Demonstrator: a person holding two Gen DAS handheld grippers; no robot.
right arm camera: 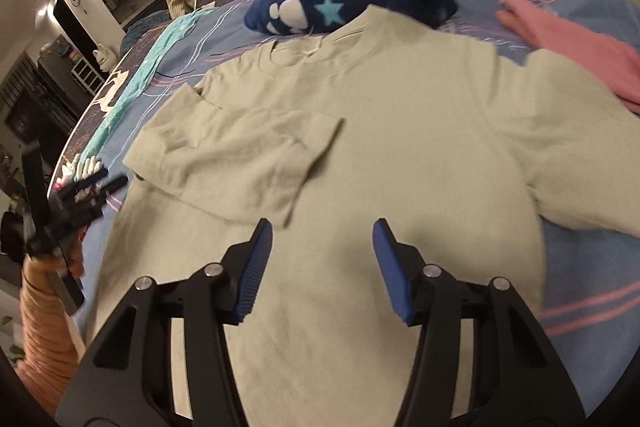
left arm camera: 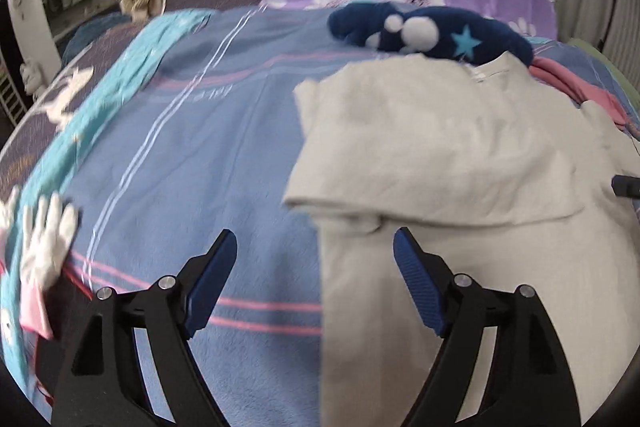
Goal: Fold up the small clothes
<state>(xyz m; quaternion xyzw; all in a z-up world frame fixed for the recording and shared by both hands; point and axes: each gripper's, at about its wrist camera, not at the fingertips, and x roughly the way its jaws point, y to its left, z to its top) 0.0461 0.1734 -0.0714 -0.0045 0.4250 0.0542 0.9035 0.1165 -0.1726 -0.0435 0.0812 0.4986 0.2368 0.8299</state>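
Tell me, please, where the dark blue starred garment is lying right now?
In both wrist views the dark blue starred garment lies on the bed beyond the cream T-shirt, touching its collar, with the pink garment on its right.

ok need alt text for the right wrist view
A beige t-shirt lies flat on a blue striped blanket, one sleeve folded inward. The right gripper hovers over it, jaws open and empty. Beyond lie a navy star-print garment and a pink garment.
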